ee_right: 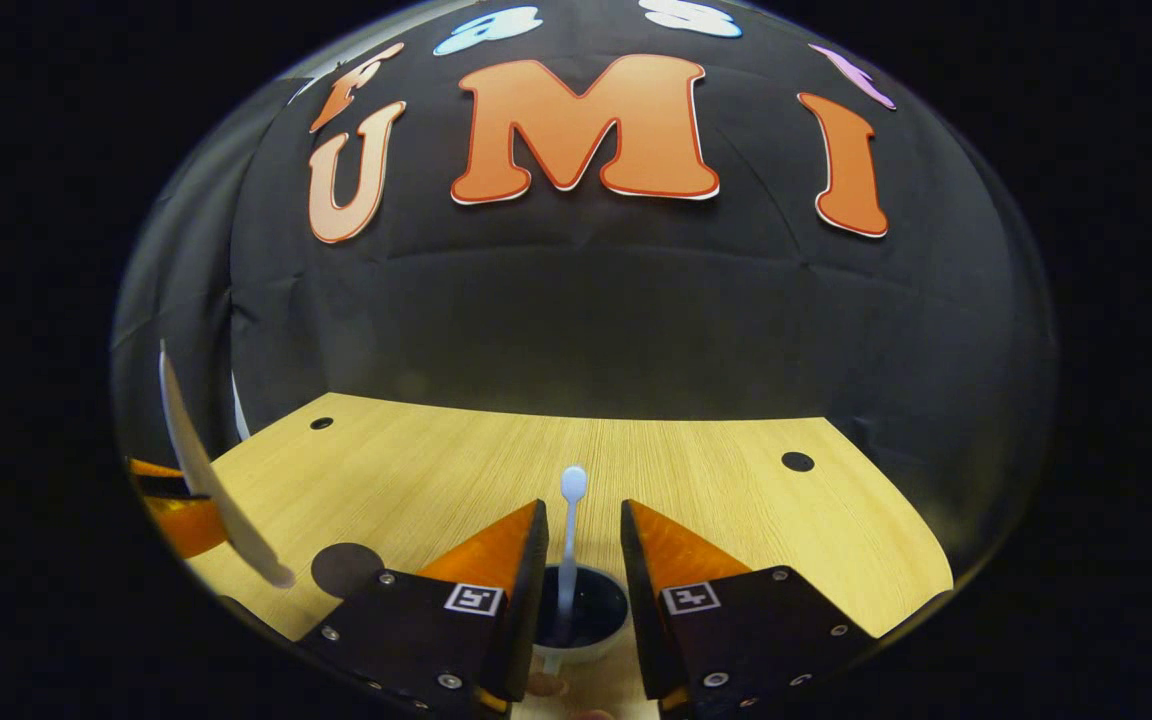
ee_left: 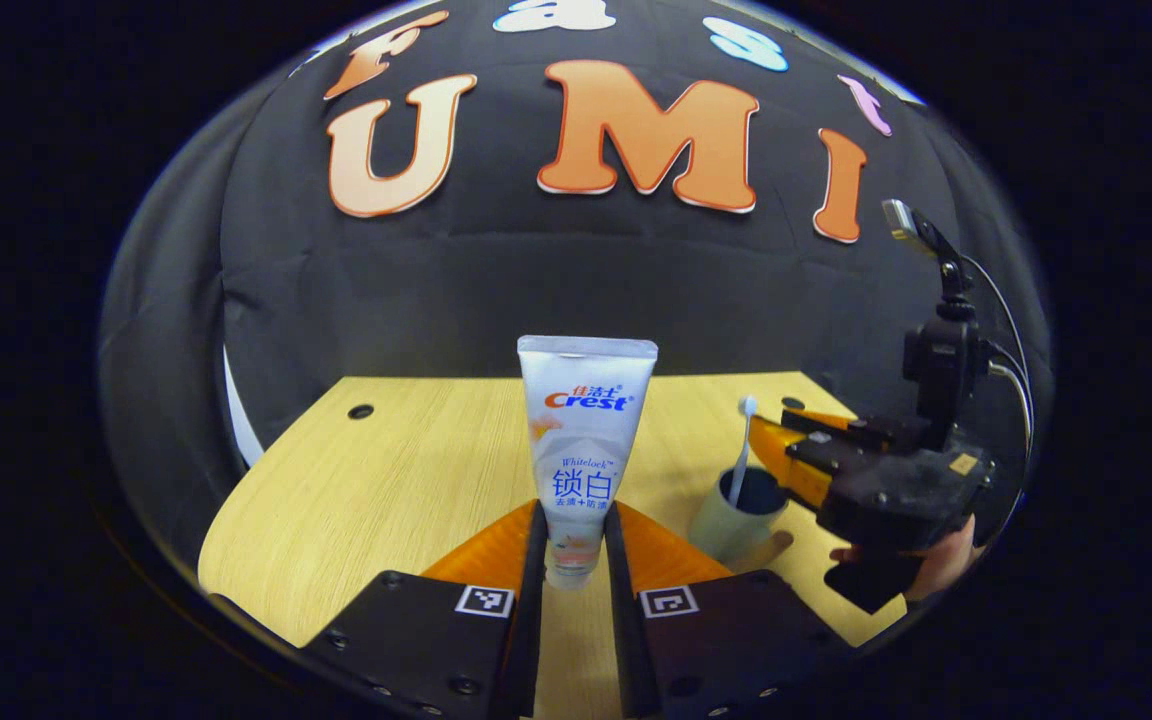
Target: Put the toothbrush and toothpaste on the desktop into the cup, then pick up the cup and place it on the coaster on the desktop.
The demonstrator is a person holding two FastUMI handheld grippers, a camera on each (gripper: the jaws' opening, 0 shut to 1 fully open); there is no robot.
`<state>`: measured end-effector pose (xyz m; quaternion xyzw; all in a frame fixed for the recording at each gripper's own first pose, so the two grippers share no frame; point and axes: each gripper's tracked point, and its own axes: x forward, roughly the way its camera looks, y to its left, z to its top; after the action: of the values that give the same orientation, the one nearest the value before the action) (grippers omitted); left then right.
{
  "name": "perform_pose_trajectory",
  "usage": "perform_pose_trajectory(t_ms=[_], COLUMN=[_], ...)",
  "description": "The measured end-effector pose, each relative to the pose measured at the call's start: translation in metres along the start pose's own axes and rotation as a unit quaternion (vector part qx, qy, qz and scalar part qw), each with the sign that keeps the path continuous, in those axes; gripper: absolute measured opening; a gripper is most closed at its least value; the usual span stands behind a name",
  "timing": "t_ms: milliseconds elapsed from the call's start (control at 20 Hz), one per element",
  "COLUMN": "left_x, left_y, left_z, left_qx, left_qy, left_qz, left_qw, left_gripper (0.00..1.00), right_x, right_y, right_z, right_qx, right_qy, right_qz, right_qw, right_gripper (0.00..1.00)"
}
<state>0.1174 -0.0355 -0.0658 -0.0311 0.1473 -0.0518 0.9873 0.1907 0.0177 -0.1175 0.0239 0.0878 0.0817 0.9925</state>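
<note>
The wooden counter is cut off at the view's lower edge. A toothpaste tube is clamped upright by the left gripper. The right gripper is spread wide above the cup, which contains the toothbrush. The dark coaster is partly hidden.

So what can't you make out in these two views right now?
- Toothpaste cap end: left gripper view, hidden between the left gripper fingers.
- Toothbrush lower end: right gripper view, sunk in the cup.
- Coaster: right gripper view, partly cut off by a finger.
</note>
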Motion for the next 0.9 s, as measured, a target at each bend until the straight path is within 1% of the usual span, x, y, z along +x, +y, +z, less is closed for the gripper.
perform_pose_trajectory(t_ms=[50,100,150,250,300,350,500,550,600,750,900], left_x=[0.007,0.012,0.019,0.029,0.034,0.038,0.054,0.058,0.063,0.068,0.075], left_y=[-0.008,-0.016,-0.023,-0.046,-0.054,-0.064,-0.094,-0.104,-0.115,-0.138,-0.153], left_z=[0.01,0.02,0.029,0.044,0.05,0.057,0.067,0.067,0.065,0.06,0.044], left_qx=[0.004,0.007,0.008,0.002,-0.001,-0.002,-0.012,-0.013,-0.014,-0.016,-0.023], left_qy=[-0.017,-0.033,-0.048,-0.073,-0.083,-0.092,-0.115,-0.117,-0.118,-0.114,-0.1], left_qz=[-0.005,-0.009,-0.013,-0.024,-0.029,-0.033,-0.048,-0.055,-0.06,-0.068,-0.069], left_qw=[1.0,0.999,0.999,0.997,0.996,0.995,0.992,0.992,0.991,0.991,0.992], left_gripper=[0.31,0.31,0.31,0.31,0.31,0.31,0.31,0.31,0.31,0.32,0.32], right_x=[-0.006,-0.012,-0.017,-0.029,-0.034,-0.041,-0.055,-0.06,-0.064,-0.07,-0.077], right_y=[-0.006,-0.011,-0.018,-0.036,-0.046,-0.057,-0.082,-0.089,-0.095,-0.112,-0.126], right_z=[0.003,0.006,0.01,0.016,0.019,0.022,0.022,0.021,0.018,0.01,0.002], right_qx=[-0.001,-0.004,-0.007,-0.011,-0.011,-0.01,-0.001,0.0,0.001,0.007,0.011], right_qy=[-0.002,-0.005,-0.007,-0.01,-0.012,-0.013,-0.014,-0.013,-0.011,-0.004,0.002], right_qz=[0.001,0.001,0.0,-0.007,-0.013,-0.02,-0.036,-0.041,-0.044,-0.052,-0.063], right_qw=[1.0,1.0,1.0,1.0,1.0,1.0,0.999,0.999,0.999,0.999,0.998], right_gripper=[0.43,0.51,0.56,0.6,0.67,0.72,0.78,0.75,0.8,0.81,0.83])
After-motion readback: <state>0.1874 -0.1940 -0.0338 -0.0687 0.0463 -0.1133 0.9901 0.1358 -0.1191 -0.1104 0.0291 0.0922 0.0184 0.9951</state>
